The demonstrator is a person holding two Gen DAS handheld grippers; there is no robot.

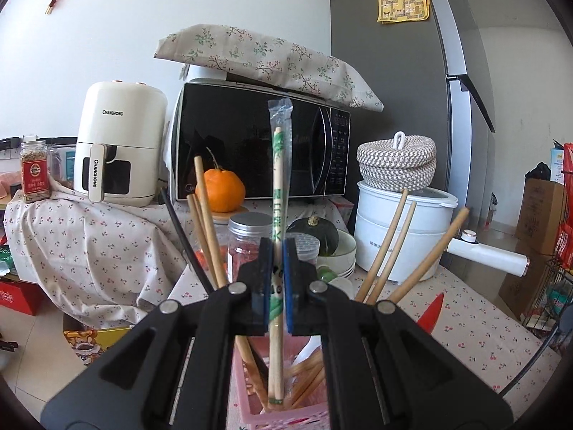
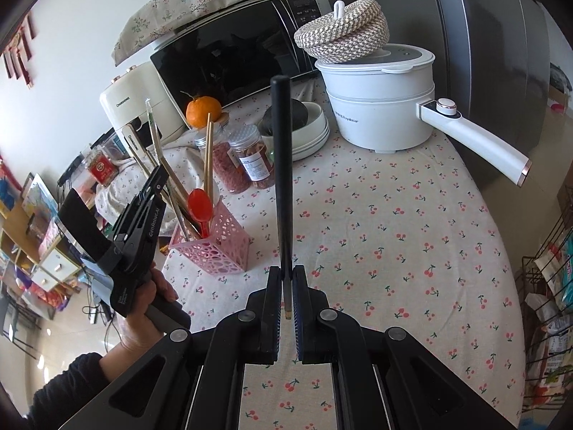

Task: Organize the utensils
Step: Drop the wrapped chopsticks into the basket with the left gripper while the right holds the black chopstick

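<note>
I count one pink holder (image 2: 211,251) on the cherry-print tablecloth (image 2: 412,251), at the table's near left edge. In it stand several bare wooden chopsticks (image 1: 381,251): three lean left and three lean right in the left wrist view, though more may lie hidden lower down. One red spoon (image 2: 200,208) sits in the holder too. Behind it are two jars (image 2: 252,157) with metal lids, one orange (image 2: 203,111), one microwave (image 2: 236,61) and one white pot (image 2: 379,107) with a woven basket on top.

My left gripper (image 1: 275,268) points nearly level, its jaws clamped on one wrapped pair of chopsticks (image 1: 279,179), which stands upright with its lower end down inside the holder. A hand (image 2: 143,308) in a dark sleeve grips that tool from below.

My right gripper (image 2: 286,286) tilts downward over the middle of the table, jaws closed on one black chopstick (image 2: 281,165), held by its near end and pointing far.
</note>
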